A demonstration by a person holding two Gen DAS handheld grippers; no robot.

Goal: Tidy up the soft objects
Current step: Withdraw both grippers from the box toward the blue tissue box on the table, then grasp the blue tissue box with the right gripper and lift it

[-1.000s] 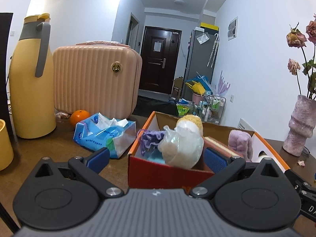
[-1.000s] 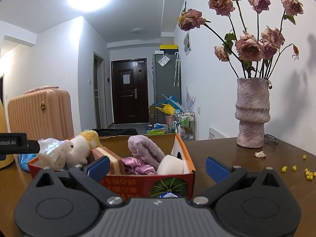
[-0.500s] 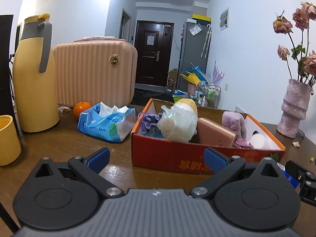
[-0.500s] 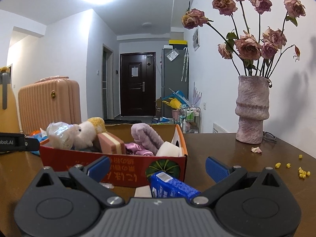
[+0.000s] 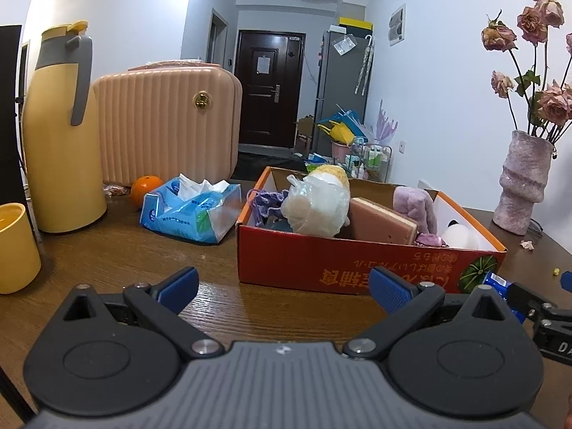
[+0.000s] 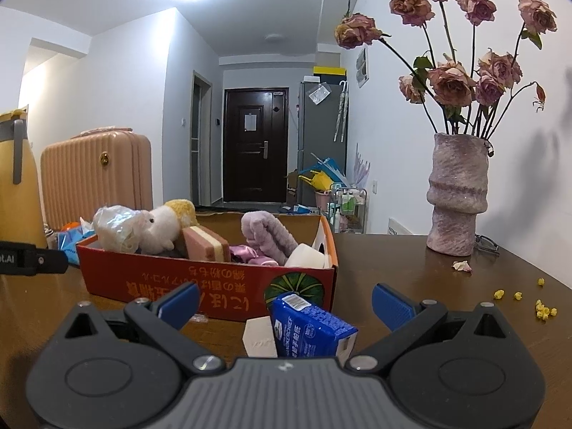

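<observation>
Left gripper (image 5: 282, 286): fingers standing apart, empty.
Right gripper (image 6: 284, 300): fingers gaping, framing the blue tissue pack (image 6: 309, 329).
Pack: lying on the surface (image 6: 411, 275) before the red box (image 6: 200, 282); likely light, squashy, slick-wrapped; pinching its long sides seems best.
Count: one pack, one box, two grippers.

The left tongs (image 5: 282, 287) stood with both blue-padded fingers (image 5: 178, 284) spread wide, nothing between them, held level just above the worktop. The right tongs (image 6: 284, 302) were likewise spread wide, their blue pads (image 6: 391, 305) clear of any contact. In the left wrist view, the right tongs appeared at the far right edge, close alongside.
</observation>
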